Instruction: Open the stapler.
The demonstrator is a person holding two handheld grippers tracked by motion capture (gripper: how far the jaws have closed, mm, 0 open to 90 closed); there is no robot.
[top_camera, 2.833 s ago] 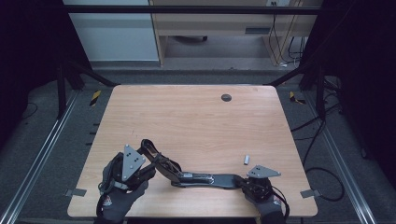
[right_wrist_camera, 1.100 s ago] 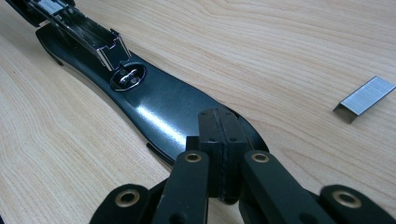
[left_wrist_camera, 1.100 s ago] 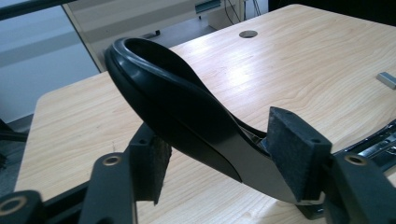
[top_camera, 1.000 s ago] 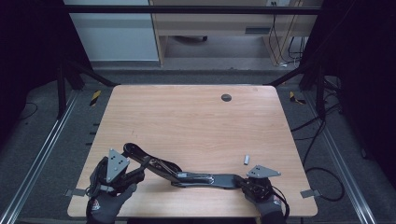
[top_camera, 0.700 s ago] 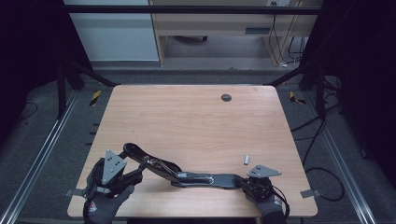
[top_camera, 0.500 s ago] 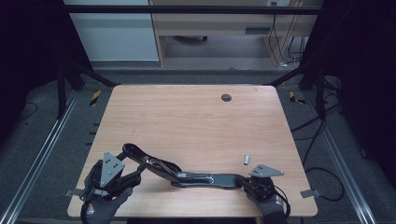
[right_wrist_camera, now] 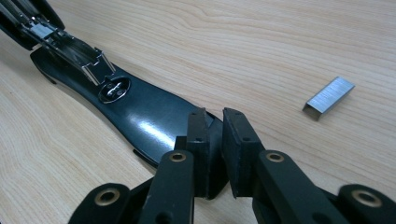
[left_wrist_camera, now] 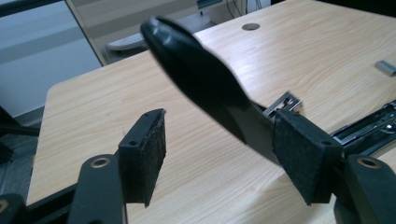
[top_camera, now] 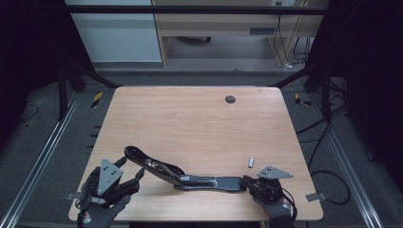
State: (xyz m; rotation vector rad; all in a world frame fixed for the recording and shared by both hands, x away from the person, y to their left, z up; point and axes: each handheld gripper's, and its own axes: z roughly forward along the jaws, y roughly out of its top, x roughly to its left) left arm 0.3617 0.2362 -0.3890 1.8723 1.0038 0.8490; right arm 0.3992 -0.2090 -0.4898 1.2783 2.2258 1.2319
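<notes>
A black stapler (top_camera: 214, 182) lies folded open near the front edge of the wooden table (top_camera: 190, 123). Its top arm (top_camera: 152, 164) rises to the left. My left gripper (top_camera: 130, 169) stands open around that arm (left_wrist_camera: 201, 79), which slants across to the right-hand pad (left_wrist_camera: 299, 163). These jaws have just been opening, then closing slightly. My right gripper (top_camera: 248, 181) is at the right end of the base (right_wrist_camera: 140, 112). Its jaws (right_wrist_camera: 215, 135) have just been opening, and the base's tip still sits in the narrow gap between the pads.
A small strip of staples (top_camera: 250, 162) lies just beyond the right gripper, also seen close by (right_wrist_camera: 328, 97). A round cable hole (top_camera: 230, 99) marks the table's far side. Metal rails and cables run along the floor on both sides.
Compared with the oldest frame, the left gripper and the stapler's raised arm have shifted left. The right gripper's jaws have parted slightly around the base tip.
</notes>
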